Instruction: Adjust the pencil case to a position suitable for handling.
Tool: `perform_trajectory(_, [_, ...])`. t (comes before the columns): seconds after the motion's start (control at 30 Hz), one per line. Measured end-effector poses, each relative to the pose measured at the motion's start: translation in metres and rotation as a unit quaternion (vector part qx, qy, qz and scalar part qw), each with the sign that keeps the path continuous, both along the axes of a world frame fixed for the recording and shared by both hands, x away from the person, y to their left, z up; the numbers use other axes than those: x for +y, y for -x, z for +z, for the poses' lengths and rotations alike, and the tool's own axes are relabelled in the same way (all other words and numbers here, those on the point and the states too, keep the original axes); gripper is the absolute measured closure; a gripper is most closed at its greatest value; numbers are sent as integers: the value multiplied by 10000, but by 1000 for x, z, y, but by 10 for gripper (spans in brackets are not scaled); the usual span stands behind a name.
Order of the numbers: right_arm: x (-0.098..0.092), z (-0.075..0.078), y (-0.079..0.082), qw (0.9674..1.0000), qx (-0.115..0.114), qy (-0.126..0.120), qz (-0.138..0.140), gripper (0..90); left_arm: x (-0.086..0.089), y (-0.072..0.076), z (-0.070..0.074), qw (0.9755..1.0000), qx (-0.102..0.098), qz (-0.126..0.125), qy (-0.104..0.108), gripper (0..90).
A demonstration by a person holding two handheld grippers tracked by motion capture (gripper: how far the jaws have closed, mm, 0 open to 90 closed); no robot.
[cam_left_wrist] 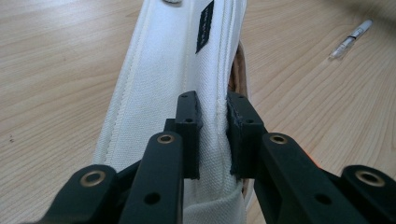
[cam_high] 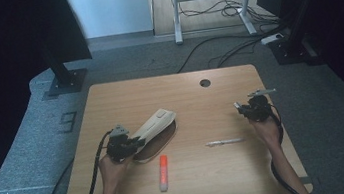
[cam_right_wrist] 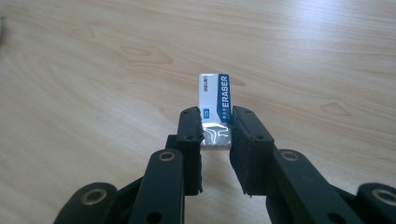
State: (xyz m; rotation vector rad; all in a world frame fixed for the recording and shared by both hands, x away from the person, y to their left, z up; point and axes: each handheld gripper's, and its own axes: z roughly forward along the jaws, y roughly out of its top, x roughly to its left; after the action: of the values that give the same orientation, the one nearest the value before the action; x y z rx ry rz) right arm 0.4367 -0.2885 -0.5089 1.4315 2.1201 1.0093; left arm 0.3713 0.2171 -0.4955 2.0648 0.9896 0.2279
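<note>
Pinching the upper flap of the white pencil case (cam_left_wrist: 177, 60), the left tool (cam_left_wrist: 212, 135) is apparently holding its mouth open so things can go in; the case is lying left of centre on the table (cam_high: 185, 100), its long axis running diagonally away toward the far right. At the right side the right tool (cam_right_wrist: 215, 140) is clamping an eraser (cam_right_wrist: 215, 100) by its near end, long axis pointing straight ahead off the jaws, likely for dropping into the case. Between the tools, an orange marker (cam_high: 163, 172) and a pen (cam_high: 225, 142) are waiting.
</note>
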Motion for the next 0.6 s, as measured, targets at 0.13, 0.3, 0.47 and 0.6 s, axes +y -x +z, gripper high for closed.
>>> perform_trajectory(0.13, [4, 2, 6, 9999, 14, -46, 114, 723, 0, 0, 0, 10000, 4, 1, 2, 766])
perform_trajectory(0.3, [13, 7, 14, 9996, -5, -74, 282, 722, 0, 1, 1, 10000, -32, 10, -11, 765])
perform_trajectory(0.47, [25, 11, 21, 9989, -51, -91, 465, 723, 0, 1, 1, 10000, -48, 2, -20, 764])
perform_trajectory(0.6, [33, 13, 24, 9981, -59, -129, 604, 722, 0, 1, 2, 10000, -56, 3, 3, 765])
